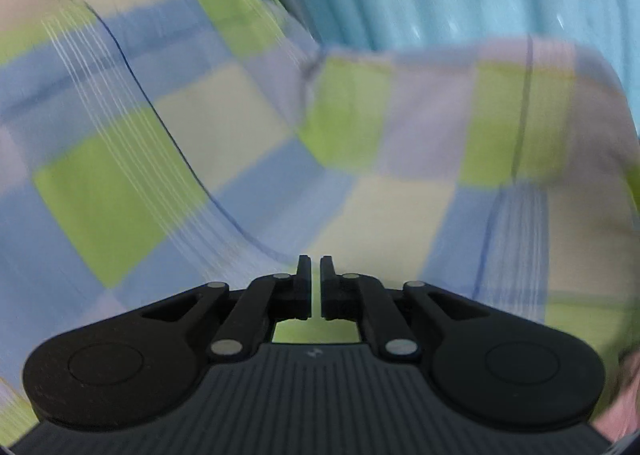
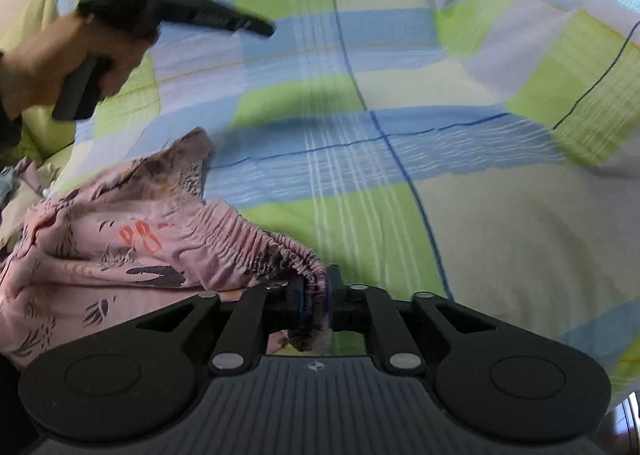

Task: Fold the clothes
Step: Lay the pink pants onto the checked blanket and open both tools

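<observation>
Pinching the elastic waistband of the pink printed shorts, the right claw is clenched on the cloth at its gathered end. From that grip the garment runs away to the left, its waistband the long axis, rumpled on the checked bedsheet. Orange print on it reads something like "P8", too creased to be sure. Farther off, up left, a hand carries the left claw above the sheet; its jaws stand nearly together with 1 thin gap, gripping nothing. The left claw is nearer the waistband's free end.
</observation>
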Demonstrator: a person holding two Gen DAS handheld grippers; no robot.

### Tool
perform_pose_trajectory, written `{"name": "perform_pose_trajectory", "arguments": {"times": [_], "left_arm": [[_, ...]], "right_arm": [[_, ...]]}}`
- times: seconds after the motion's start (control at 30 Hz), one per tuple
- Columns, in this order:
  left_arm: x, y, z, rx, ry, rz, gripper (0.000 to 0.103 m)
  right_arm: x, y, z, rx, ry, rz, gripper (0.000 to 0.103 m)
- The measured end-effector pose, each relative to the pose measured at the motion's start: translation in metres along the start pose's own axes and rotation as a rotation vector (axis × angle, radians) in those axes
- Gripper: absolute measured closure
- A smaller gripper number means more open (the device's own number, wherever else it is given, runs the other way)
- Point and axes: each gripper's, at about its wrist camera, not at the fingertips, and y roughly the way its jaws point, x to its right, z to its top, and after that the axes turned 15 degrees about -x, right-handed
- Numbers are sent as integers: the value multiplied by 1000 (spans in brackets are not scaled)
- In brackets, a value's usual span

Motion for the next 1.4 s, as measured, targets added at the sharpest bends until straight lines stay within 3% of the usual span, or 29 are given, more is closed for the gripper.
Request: {"name": "perform_pose_trajectory", "arguments": {"times": [0.07,0.23,0.37,0.5,0.63,0.77,0.9,0.97,1.0,1.17,1.3,1.37,1.4], "left_arm": [[-10,-5,-27,-34,-17,-5,94],[-61,-74,-103,-96,-114,95,84],[-81,-129,-176,-194,-179,156,78],[-75,-166,-240,-256,-276,137,71],[-48,-171,-280,-285,-279,78,62],[-24,-156,-296,-301,-207,46,58],[-21,-149,-301,-286,-152,62,58],[-28,-149,-298,-283,-151,83,88],[-33,-149,-298,-288,-150,92,96],[-58,-153,-300,-261,-189,137,99],[-73,-153,-299,-255,-207,157,99],[-78,-151,-296,-256,-191,177,99],[-81,-150,-294,-255,-186,185,99]], "right_arm": [[-1,-7,-4,6,-13,13,80],[-15,-40,-19,54,-71,52,68],[-39,-45,-5,73,-126,44,66],[-66,-48,12,91,-182,37,65],[-93,-43,34,100,-242,32,63],[-111,-22,63,94,-334,-1,58],[-112,21,102,58,-418,-12,50],[-108,49,119,23,-444,1,50],[-105,61,128,4,-446,21,50],[-87,118,169,-76,-432,113,50],[-71,144,191,-127,-419,244,50],[-63,151,198,-150,-396,337,62],[-59,153,200,-162,-384,378,82]]}}
